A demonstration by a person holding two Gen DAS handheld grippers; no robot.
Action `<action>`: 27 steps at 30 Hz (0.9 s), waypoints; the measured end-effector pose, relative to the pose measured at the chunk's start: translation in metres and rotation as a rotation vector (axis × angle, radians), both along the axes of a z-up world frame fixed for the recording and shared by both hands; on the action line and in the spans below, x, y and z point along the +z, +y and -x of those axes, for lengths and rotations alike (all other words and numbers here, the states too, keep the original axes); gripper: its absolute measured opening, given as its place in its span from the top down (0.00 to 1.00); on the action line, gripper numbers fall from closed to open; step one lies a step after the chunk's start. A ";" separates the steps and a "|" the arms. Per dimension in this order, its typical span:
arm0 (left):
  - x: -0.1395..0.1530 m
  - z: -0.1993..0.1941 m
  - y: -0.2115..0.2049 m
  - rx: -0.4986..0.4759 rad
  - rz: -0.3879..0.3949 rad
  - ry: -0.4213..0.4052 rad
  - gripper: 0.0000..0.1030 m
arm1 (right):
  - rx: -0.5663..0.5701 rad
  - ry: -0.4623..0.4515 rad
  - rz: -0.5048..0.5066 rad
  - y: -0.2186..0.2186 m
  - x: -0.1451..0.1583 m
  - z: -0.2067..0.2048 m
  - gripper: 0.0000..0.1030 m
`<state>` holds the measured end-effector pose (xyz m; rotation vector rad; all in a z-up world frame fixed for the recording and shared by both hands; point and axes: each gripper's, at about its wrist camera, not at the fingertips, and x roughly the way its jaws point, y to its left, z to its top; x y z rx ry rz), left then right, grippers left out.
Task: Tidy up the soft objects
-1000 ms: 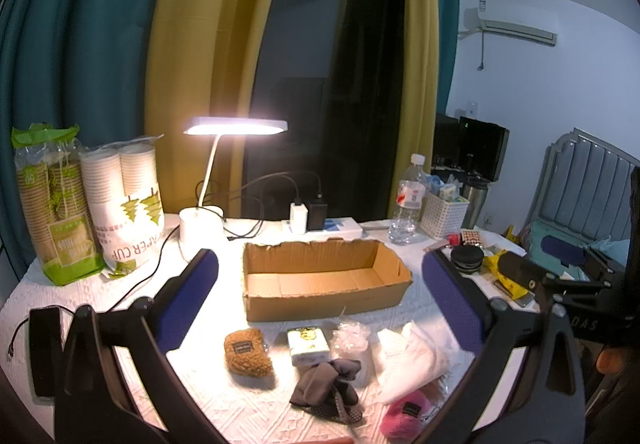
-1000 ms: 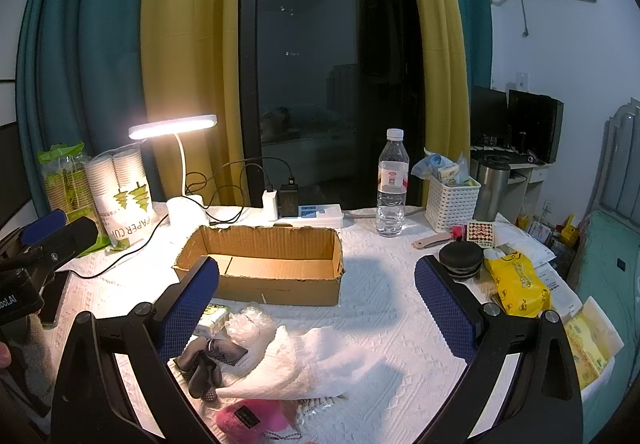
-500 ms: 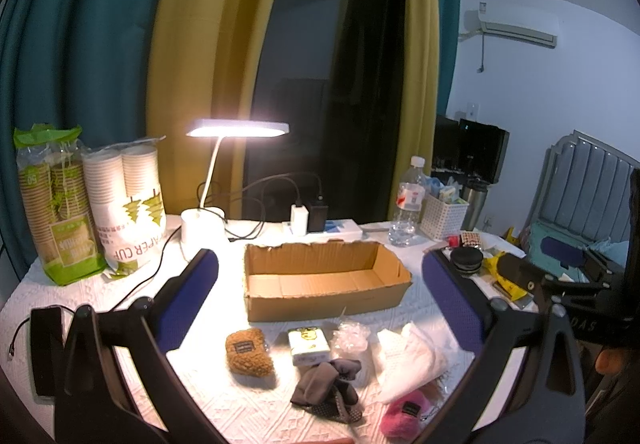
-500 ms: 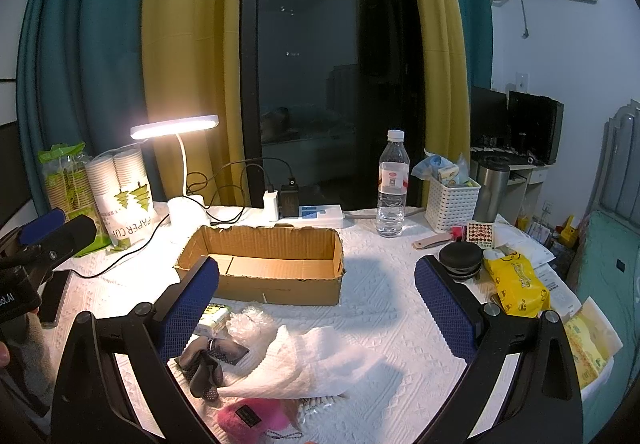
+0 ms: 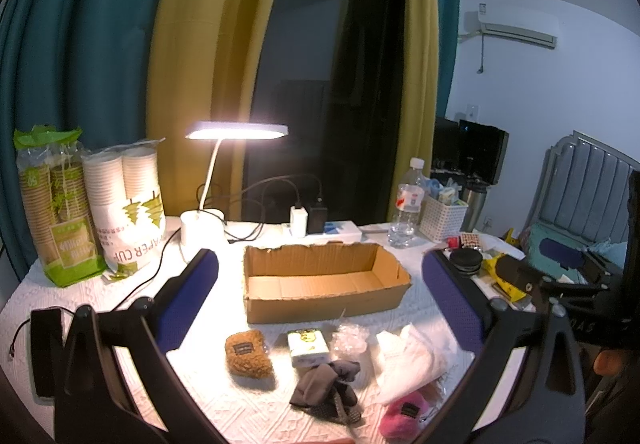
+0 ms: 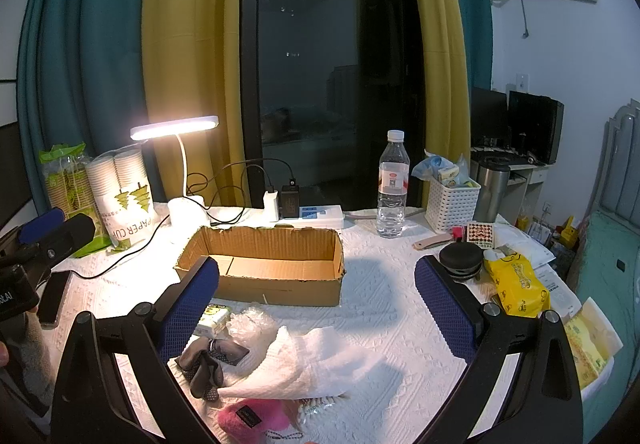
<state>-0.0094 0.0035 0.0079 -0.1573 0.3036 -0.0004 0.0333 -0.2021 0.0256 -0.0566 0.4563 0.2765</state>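
Yellow and teal curtains are hanging behind a white table point(image 5: 80, 296), and a white lamp point(image 5: 236, 130) is shining down on it. A cardboard box point(image 5: 320, 284) is sitting in the middle of the table with nothing showing inside it.

The soft things are lying in a bunch on the table, just in front of the box. A brown fuzzy pouch point(image 5: 248, 354) is lying at the left of the bunch. A small pack with a yellow picture point(image 5: 308, 344) is lying next to it, and a crinkly clear plastic bag point(image 5: 352, 338) is touching that pack. Gray socks point(image 5: 328, 388) are lying in a heap just in front of the pack. A white cloth point(image 6: 304, 364) is lying spread out beside the socks, and a pink fuzzy pouch point(image 6: 248, 418) is peeking out from under its near edge.

The left gripper point(image 5: 320, 298) is hanging above the table with its blue fingers point(image 5: 188, 300) wide apart, holding nothing. The right gripper point(image 6: 316, 298) is doing the same, with its blue fingers point(image 6: 440, 300) spread wide and nothing between them.

A water bottle point(image 6: 393, 186) and a white basket point(image 6: 452, 208) are standing behind the box. Two bags of paper cups point(image 5: 120, 204) are standing at the left side of the table.
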 end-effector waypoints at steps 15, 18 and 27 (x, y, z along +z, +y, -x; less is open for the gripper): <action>-0.025 -0.029 0.010 0.013 -0.001 0.108 0.00 | -0.012 0.049 0.004 -0.006 -0.023 -0.020 0.03; -0.043 -0.039 0.018 0.032 -0.002 0.162 0.00 | -0.028 0.091 0.024 -0.011 -0.040 -0.031 0.03; -0.111 -0.077 0.050 0.100 -0.011 0.355 0.01 | -0.037 0.259 0.071 -0.022 -0.098 -0.060 0.03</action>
